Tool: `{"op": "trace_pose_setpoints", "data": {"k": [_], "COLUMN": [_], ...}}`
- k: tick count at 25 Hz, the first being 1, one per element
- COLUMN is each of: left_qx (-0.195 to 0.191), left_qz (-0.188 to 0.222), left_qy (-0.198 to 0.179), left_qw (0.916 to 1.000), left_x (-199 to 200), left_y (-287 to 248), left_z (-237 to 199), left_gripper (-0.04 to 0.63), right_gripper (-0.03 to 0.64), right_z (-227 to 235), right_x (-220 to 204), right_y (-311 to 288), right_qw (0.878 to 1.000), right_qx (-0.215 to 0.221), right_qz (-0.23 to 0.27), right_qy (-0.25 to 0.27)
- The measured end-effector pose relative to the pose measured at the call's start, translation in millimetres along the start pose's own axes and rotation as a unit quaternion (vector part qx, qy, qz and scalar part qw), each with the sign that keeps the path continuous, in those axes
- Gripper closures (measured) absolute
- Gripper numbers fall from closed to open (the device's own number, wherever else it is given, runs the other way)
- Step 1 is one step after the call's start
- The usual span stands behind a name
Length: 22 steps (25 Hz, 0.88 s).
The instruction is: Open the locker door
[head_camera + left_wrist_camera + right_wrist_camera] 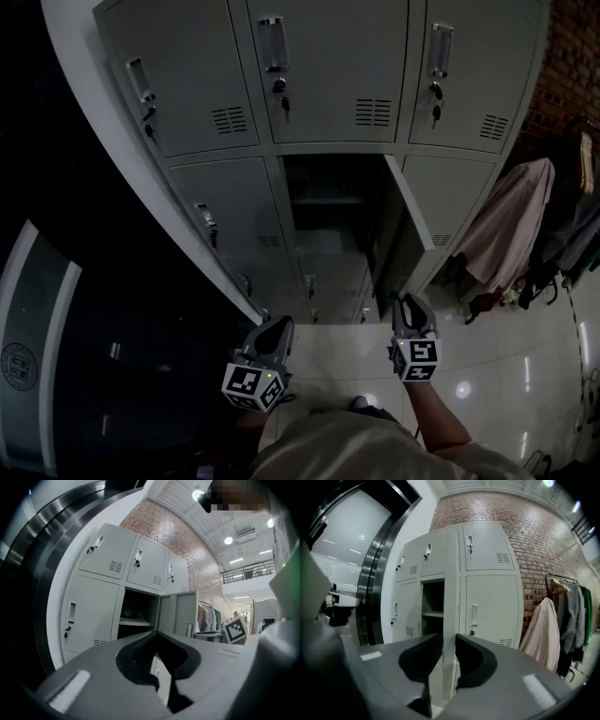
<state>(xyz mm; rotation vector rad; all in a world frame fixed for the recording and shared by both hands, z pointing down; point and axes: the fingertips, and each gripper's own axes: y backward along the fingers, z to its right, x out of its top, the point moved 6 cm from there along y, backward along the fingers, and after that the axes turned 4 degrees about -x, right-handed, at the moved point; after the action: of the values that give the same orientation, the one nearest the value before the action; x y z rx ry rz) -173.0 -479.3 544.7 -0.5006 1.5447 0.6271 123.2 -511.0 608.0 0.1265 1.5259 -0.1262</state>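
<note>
The grey locker bank [328, 66] has one middle-row compartment [323, 216] standing open, its inside dark with a shelf. Its door [398, 220] is swung out toward me, edge-on in the right gripper view [451, 588]. My right gripper [405, 302] is at the door's lower outer edge. In the right gripper view [449, 634] the door edge runs straight between the two jaws, which sit against its sides. My left gripper [279, 323] hangs lower left, away from the lockers, with its jaws together and nothing in them [156, 632]. The door [180, 611] also shows in the left gripper view.
Coats hang on a rack [511, 225] to the right of the lockers, by a brick wall [534, 550]. A dark glass panel with a metal frame [56, 328] stands to the left. The floor [506, 375] is glossy pale tile.
</note>
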Motion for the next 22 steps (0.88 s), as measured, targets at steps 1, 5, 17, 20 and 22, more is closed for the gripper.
{"op": "trace_pose_setpoints", "data": {"k": [1, 5, 17, 20, 22], "left_qx": [-0.002, -0.014, 0.01, 0.001, 0.002], "left_qz": [0.001, 0.005, 0.023, 0.023, 0.026], "left_qy": [0.001, -0.003, -0.057, -0.053, -0.045], "left_qw": [1.0, 0.9999, 0.9981, 0.9983, 0.9986], "left_x": [1.5, 7.7, 25.4, 24.2, 20.3], "left_y": [-1.7, -9.5, 27.8, 46.3, 57.7], "left_z": [2.4, 13.3, 25.5, 30.5, 31.8], "left_gripper": [0.531, 0.531, 0.534, 0.534, 0.534], "right_gripper": [0.543, 0.595, 0.617, 0.617, 0.617], "right_z": [0.7, -2.3, -49.6, -63.4, -69.7], "right_x": [1.2, 6.5, 72.4, 73.3, 73.0], "right_y": [2.5, 14.0, 95.2, 116.1, 123.3], "right_qw": [1.0, 1.0, 0.995, 0.998, 0.998], "right_qx": [-0.003, -0.006, 0.061, 0.059, 0.064], "right_qz": [-0.001, 0.006, 0.076, 0.016, 0.016], "right_qy": [0.002, 0.013, -0.019, -0.02, -0.024]}}
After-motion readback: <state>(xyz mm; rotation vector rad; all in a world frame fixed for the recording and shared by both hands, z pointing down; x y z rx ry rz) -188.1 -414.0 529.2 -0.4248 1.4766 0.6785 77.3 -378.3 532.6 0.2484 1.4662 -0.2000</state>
